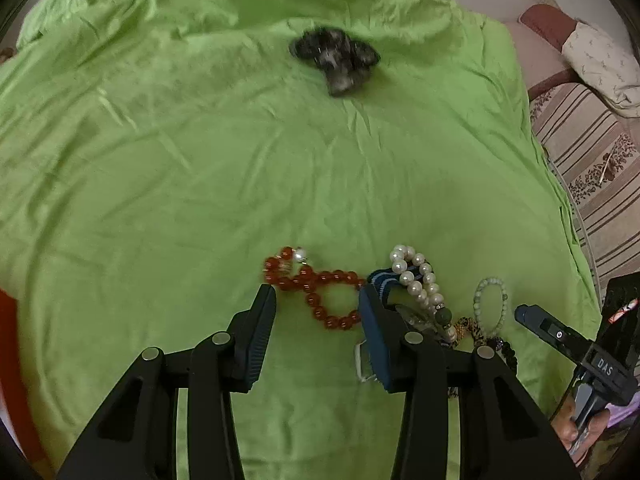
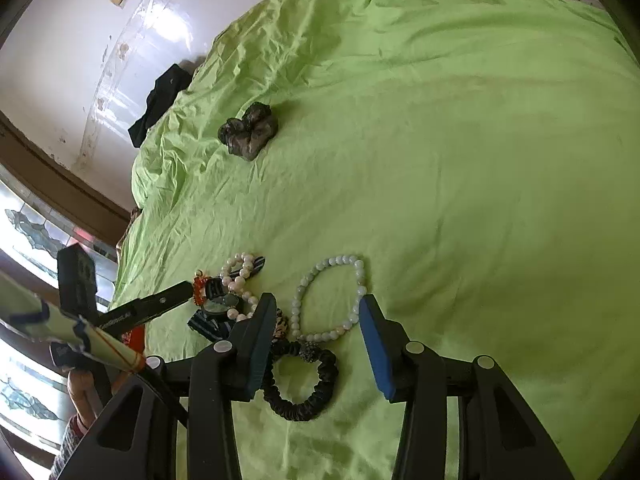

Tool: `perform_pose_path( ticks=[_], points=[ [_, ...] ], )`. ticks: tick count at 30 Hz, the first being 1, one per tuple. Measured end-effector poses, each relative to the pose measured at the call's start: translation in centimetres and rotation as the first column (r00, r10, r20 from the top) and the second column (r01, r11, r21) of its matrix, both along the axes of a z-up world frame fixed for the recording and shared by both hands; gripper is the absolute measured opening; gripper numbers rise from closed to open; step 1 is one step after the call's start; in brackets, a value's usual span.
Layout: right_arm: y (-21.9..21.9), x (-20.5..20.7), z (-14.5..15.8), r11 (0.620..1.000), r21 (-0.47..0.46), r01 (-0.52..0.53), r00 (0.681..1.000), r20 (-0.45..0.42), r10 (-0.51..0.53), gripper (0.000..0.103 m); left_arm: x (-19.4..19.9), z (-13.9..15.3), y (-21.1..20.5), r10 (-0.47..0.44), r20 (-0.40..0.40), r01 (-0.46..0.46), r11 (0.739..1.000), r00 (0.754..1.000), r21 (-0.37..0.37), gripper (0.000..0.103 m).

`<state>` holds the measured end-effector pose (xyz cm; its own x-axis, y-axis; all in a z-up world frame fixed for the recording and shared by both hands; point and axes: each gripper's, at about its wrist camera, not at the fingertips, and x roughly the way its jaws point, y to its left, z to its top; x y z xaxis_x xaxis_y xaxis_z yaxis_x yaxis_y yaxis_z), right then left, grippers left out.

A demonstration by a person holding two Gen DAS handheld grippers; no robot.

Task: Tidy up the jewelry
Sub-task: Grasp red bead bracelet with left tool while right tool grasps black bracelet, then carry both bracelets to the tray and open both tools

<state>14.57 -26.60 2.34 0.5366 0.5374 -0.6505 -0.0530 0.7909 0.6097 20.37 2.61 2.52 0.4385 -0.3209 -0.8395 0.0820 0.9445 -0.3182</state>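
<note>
A red bead bracelet (image 1: 320, 300) lies in a loop on the green bedsheet (image 1: 200, 200), right between the fingertips of my left gripper (image 1: 318, 302). The jaws stand open and the pads do not touch the bracelet. To its right a pearl bracelet (image 1: 416, 276) rests over a blue striped band (image 1: 380, 276), with a pale green bead bracelet (image 1: 490, 300) beyond. My right gripper (image 2: 318, 304) is open over the pale green bead bracelet (image 2: 356, 276), with a black scrunchie (image 2: 304, 408) below it. The pearl bracelet (image 2: 240, 276) lies to its left.
A dark mottled scrunchie (image 1: 336, 56) sits far up the sheet, also visible as the scrunchie (image 2: 250, 130) in the right wrist view. A black cloth (image 2: 160, 100) hangs at the bed's edge by the wall. A striped couch (image 1: 592, 168) and a pillow (image 1: 600, 64) border the right side.
</note>
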Motion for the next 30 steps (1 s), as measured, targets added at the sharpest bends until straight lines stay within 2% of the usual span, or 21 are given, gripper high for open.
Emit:
perform_pose_path(
  ticks=[5,8,9,10,11,17,20,22,29,30],
  points=[
    [0.4,0.0,0.1,0.997,-0.081,0.019,1.000,0.015,-0.018,0.048,1.0,-0.7,0.0,0.008,-0.011,-0.008,1.000,1.000,-0.023,0.042],
    [0.4,0.1,0.0,0.997,-0.074,0.001,1.000,0.004,-0.001,0.048,1.5,-0.9,0.1,0.014,-0.018,-0.014,0.999,1.000,-0.042,0.041],
    [0.4,0.0,0.2,0.997,-0.073,-0.007,1.000,0.010,0.008,0.048,1.5,-0.9,0.1,0.015,-0.018,-0.016,0.999,1.000,-0.036,0.028],
    [0.4,-0.2,0.5,0.997,-0.075,-0.016,1.000,0.021,0.018,0.048,1.5,-0.9,0.0,0.013,-0.020,-0.013,1.000,1.000,-0.025,0.011],
    [0.5,-0.4,0.7,0.997,-0.079,-0.023,0.999,0.027,0.025,0.048,1.5,-1.0,0.0,0.007,-0.024,-0.008,1.000,1.000,-0.026,0.007],
    [1.4,-2.0,1.4,0.988,-0.117,-0.098,0.994,0.033,0.103,0.048,0.1,-0.4,1.2,0.029,-0.009,-0.029,0.999,1.000,-0.045,0.007],
    [1.9,-2.9,0.9,0.978,-0.175,-0.115,0.993,0.015,0.120,0.048,-0.9,-0.6,1.6,0.023,-0.003,-0.023,0.999,1.000,-0.031,0.007],
    [2.2,-3.1,0.0,0.973,-0.197,-0.121,0.993,-0.010,0.122,0.040,-1.0,-0.9,1.6,0.019,-0.002,-0.019,0.999,1.000,-0.032,0.007],
    [3.8,-3.1,-0.9,0.962,-0.238,-0.131,0.991,-0.006,0.134,0.033,0.3,-1.8,2.2,0.075,-0.032,-0.078,0.991,0.997,-0.108,0.008],
    [4.3,-3.2,-0.9,0.955,-0.260,-0.141,0.989,-0.004,0.145,0.028,0.3,-1.9,2.2,0.082,-0.036,-0.086,0.990,0.996,-0.114,0.008]
  ],
)
